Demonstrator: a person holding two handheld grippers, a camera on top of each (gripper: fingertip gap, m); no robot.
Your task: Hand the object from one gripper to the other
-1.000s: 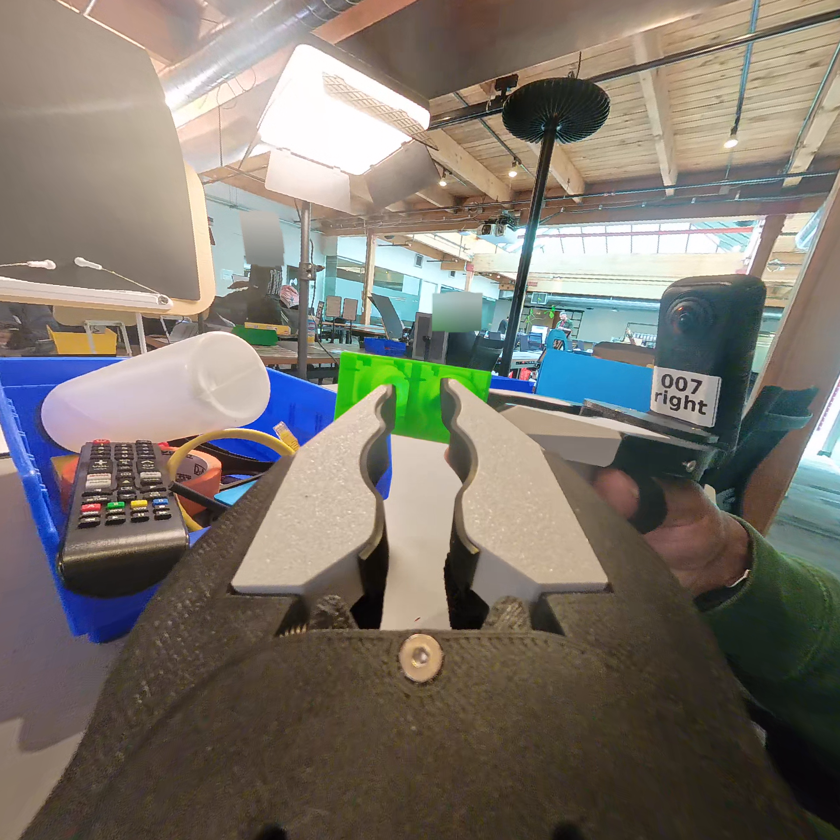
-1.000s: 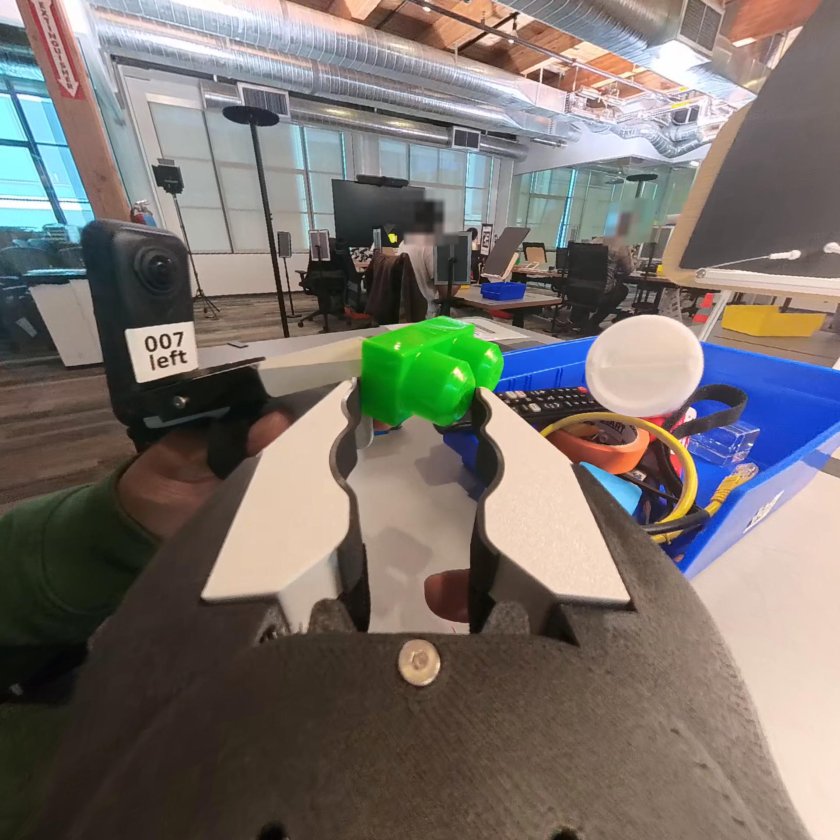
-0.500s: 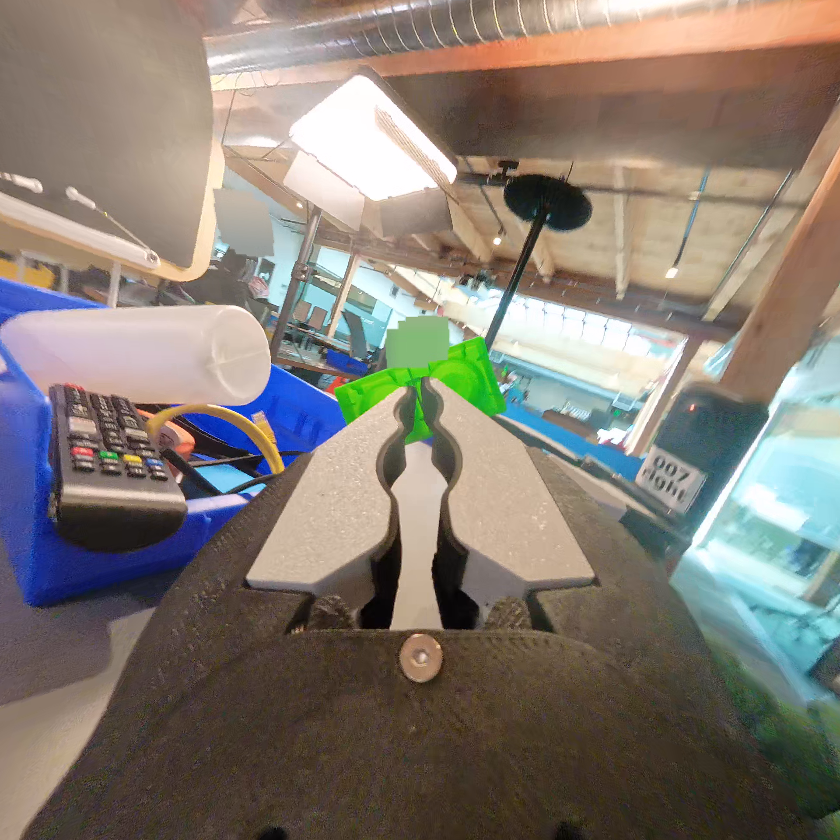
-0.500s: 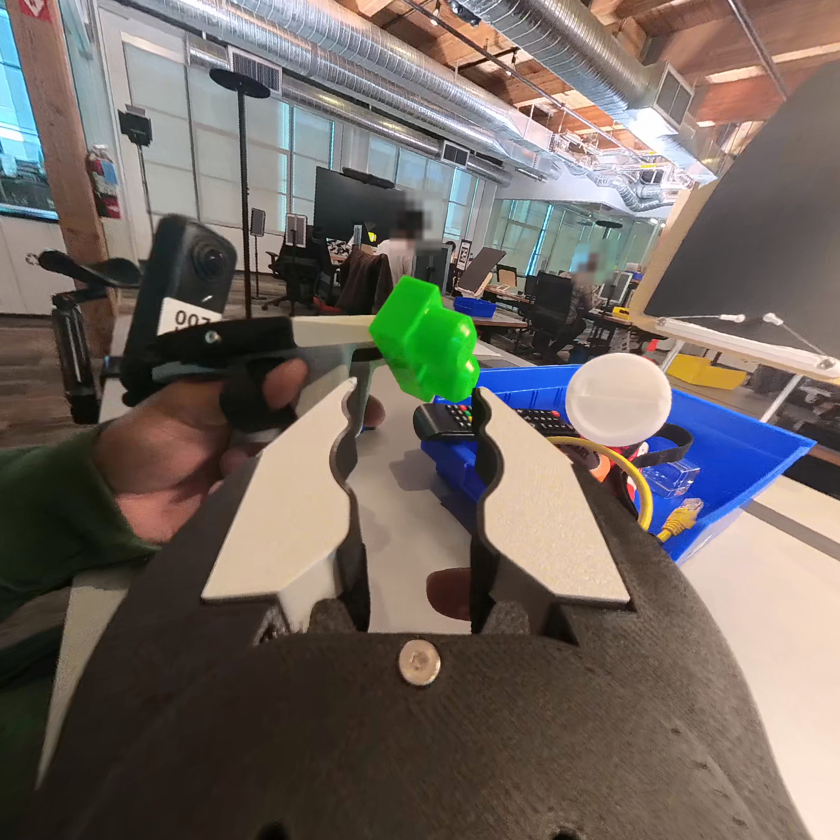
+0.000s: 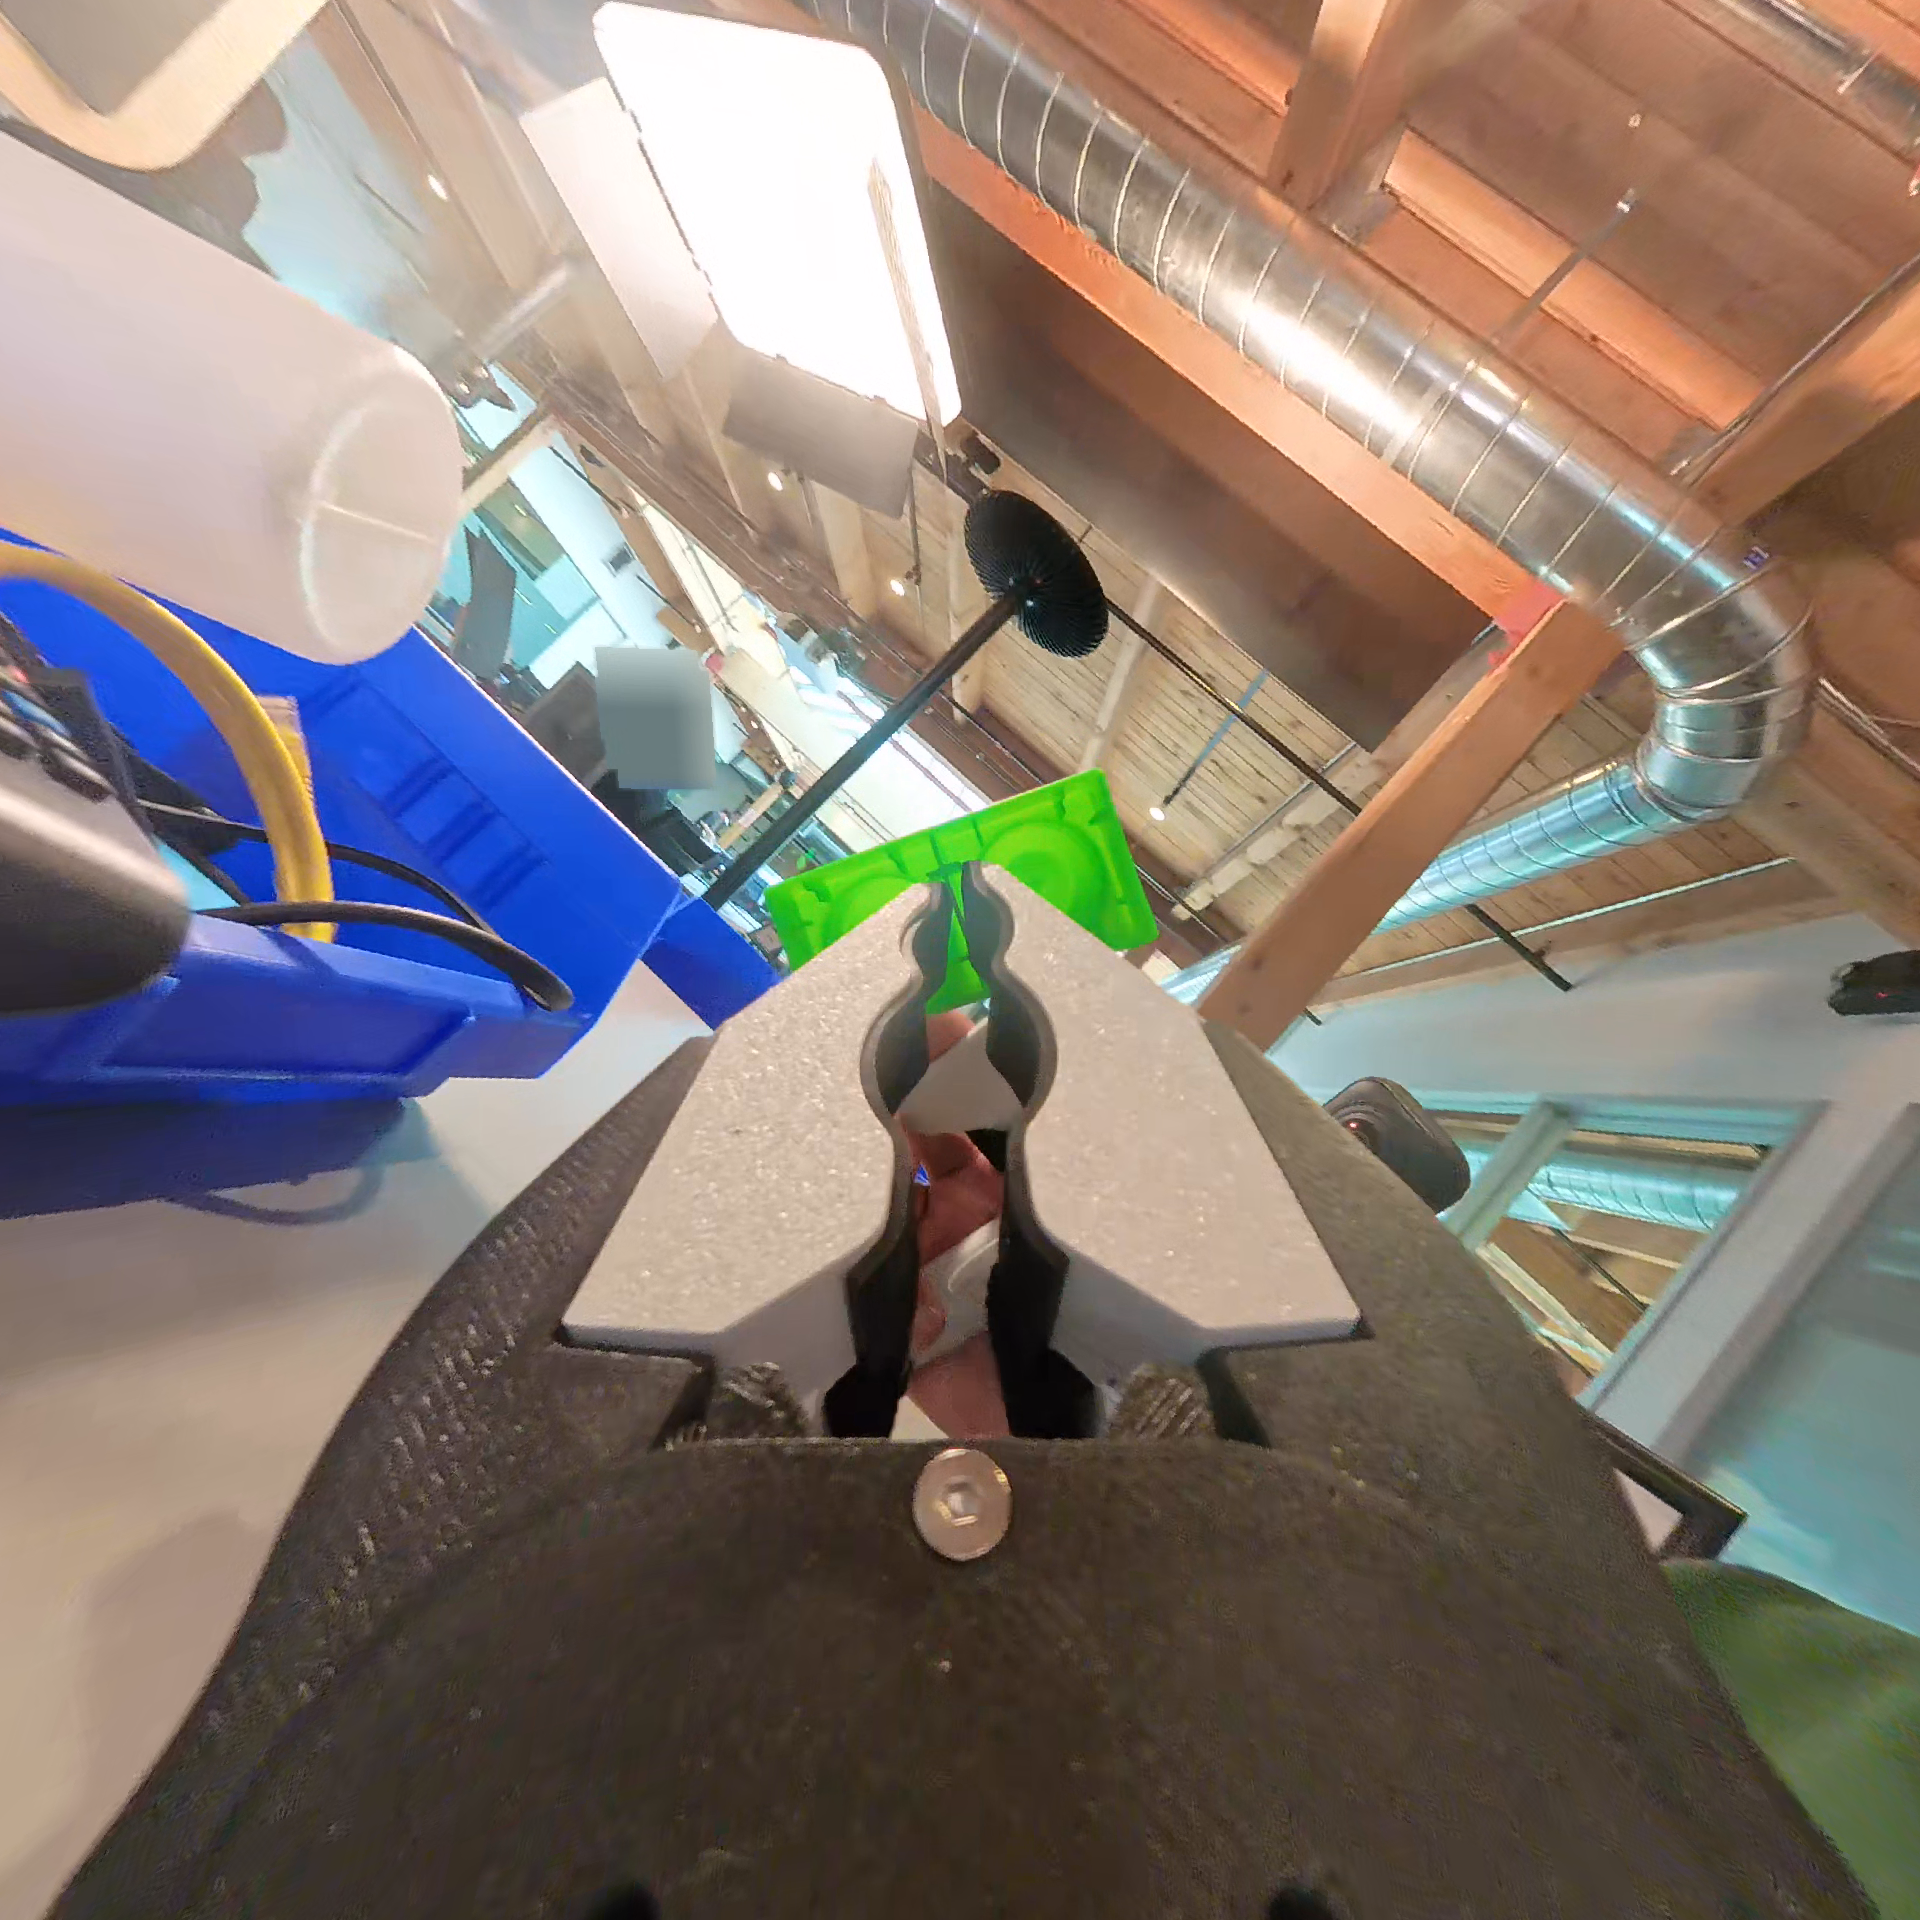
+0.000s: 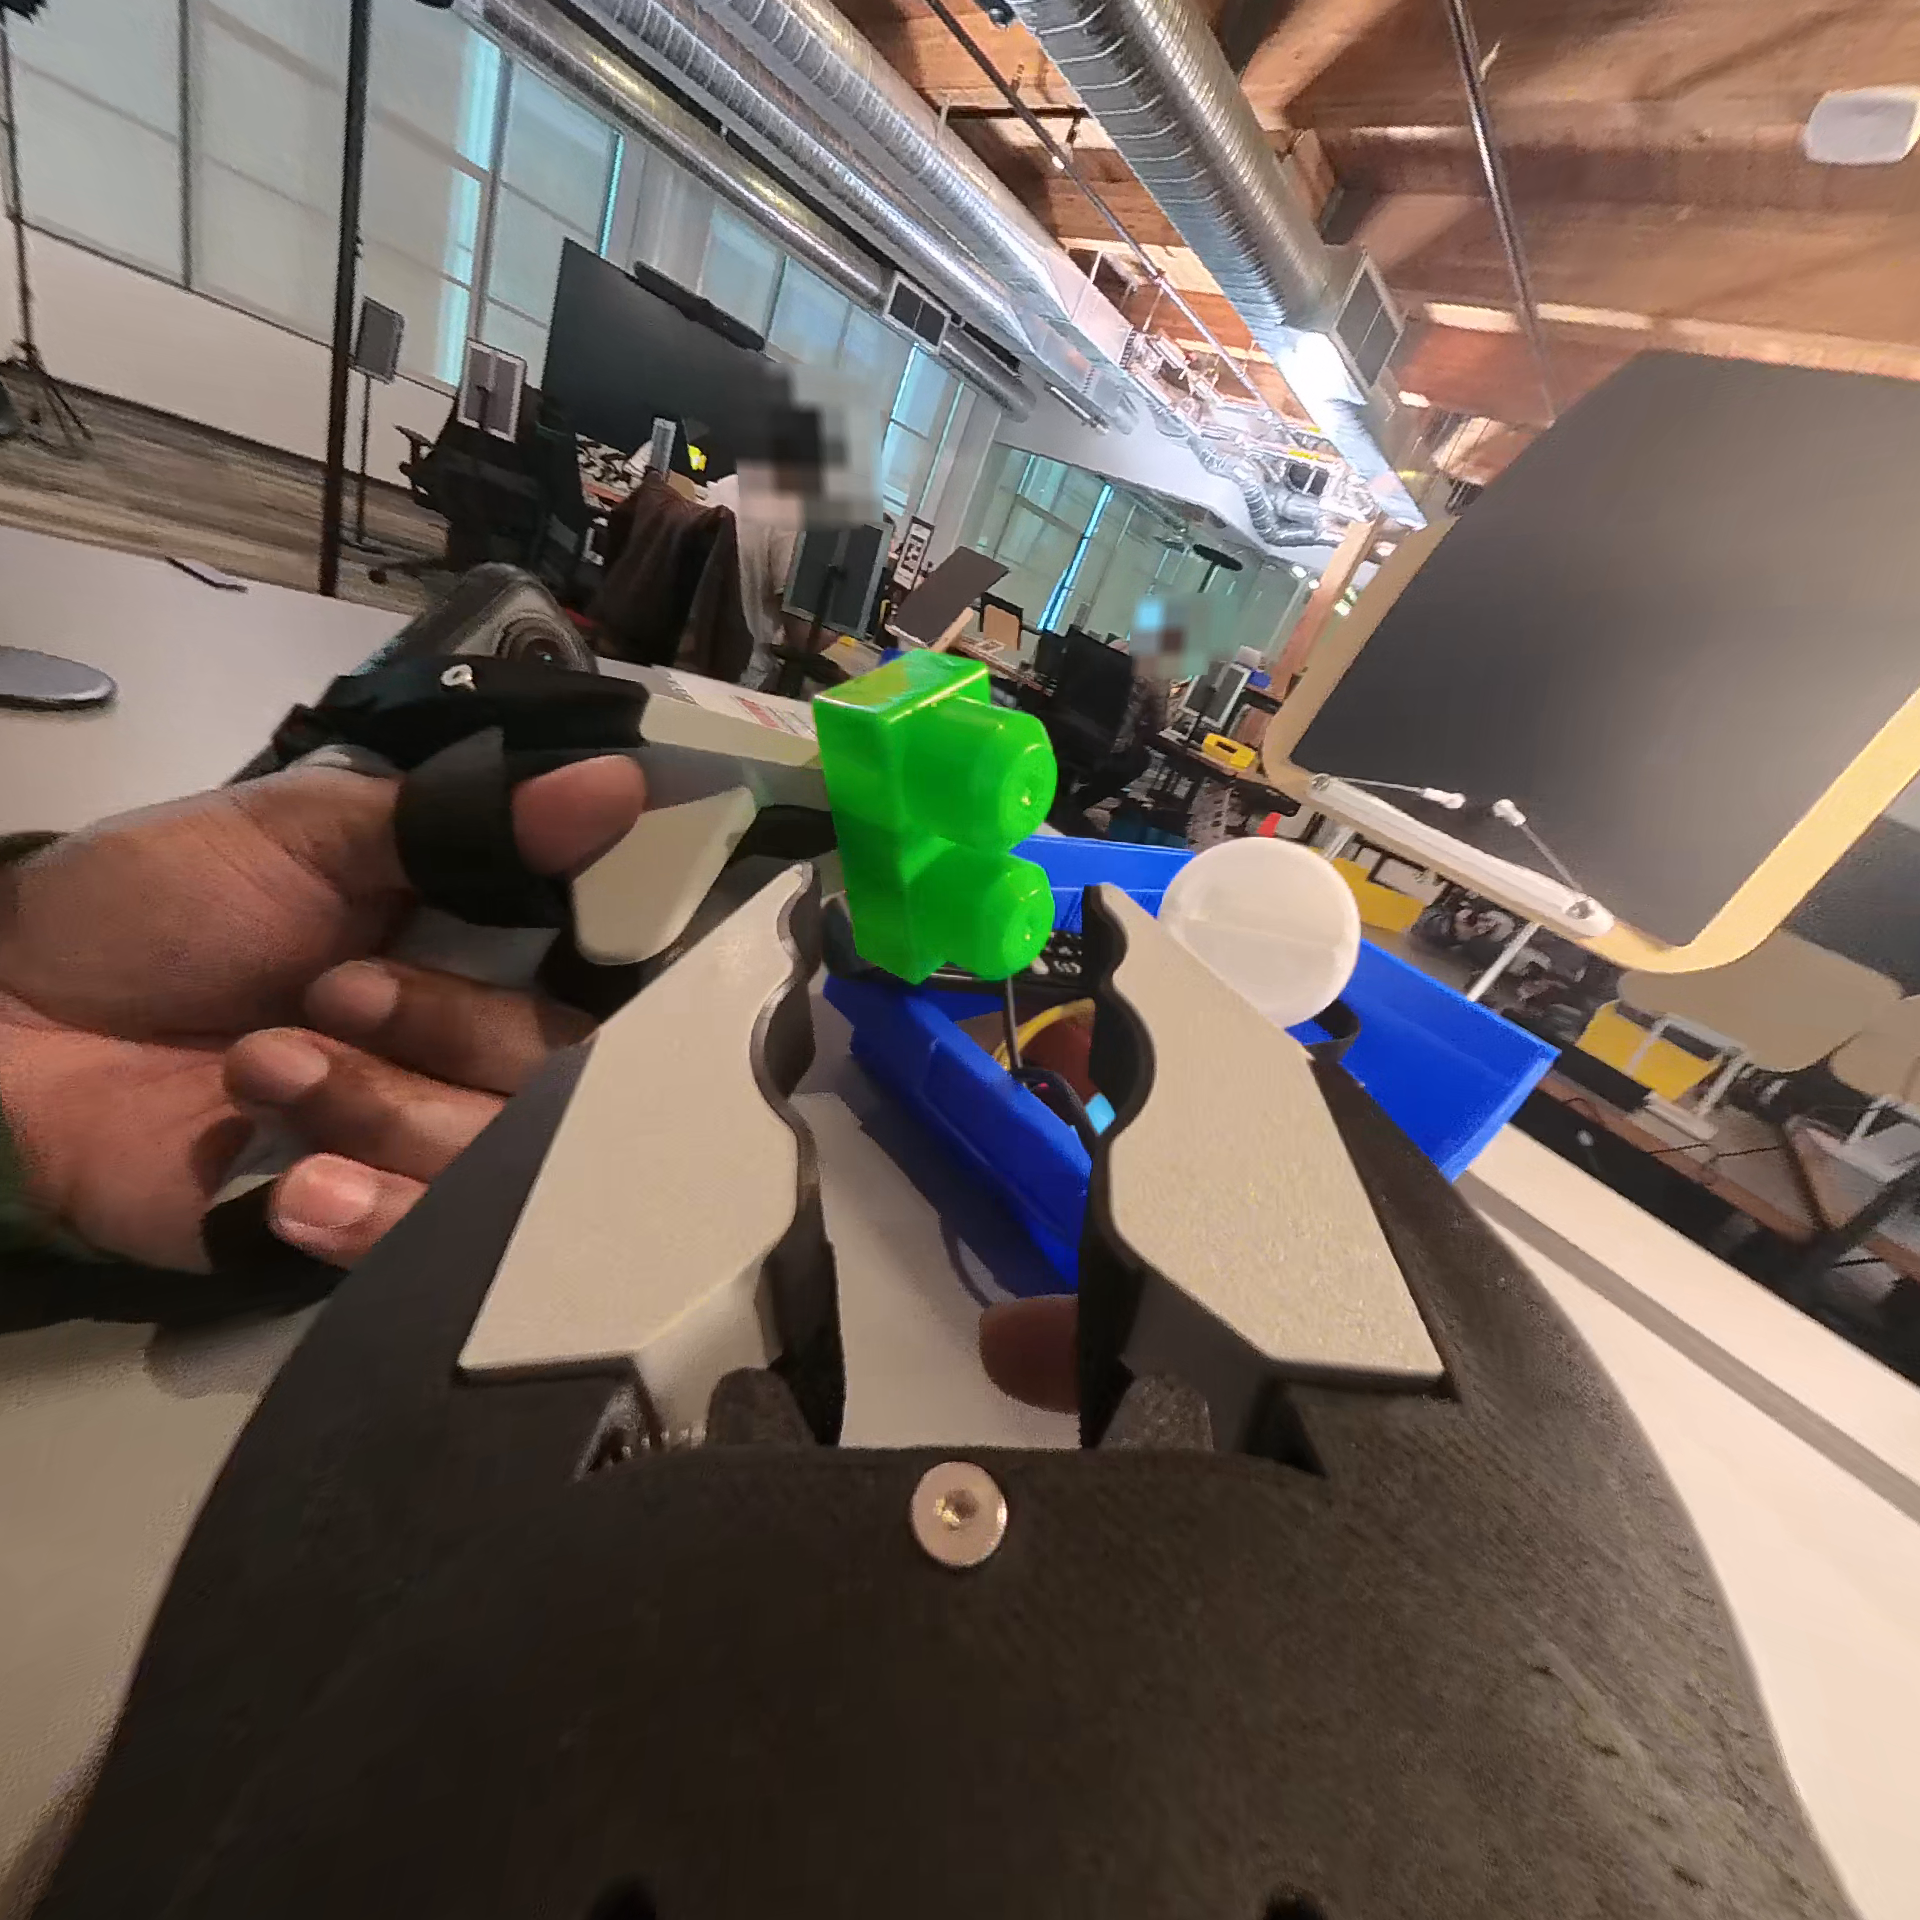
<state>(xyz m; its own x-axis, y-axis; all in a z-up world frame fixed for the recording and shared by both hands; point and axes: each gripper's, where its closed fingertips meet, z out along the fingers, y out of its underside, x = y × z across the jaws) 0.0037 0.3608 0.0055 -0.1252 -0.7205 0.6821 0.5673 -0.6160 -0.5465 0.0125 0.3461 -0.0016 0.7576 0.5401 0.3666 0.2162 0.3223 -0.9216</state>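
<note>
We count two grippers, the left gripper (image 5: 961, 894) and the right gripper (image 6: 951, 914), one green block (image 6: 930, 821), one blue bin (image 6: 1434, 1049), one white bottle (image 5: 208, 457), one yellow cable (image 5: 270, 748) and one remote (image 5: 62, 883).

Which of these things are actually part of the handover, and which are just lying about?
In the job:
- green toy brick
- left gripper, shut on the brick
- right gripper, open, empty

Lying about:
- blue bin
- white plastic bottle
- yellow cable
- black remote control
</note>
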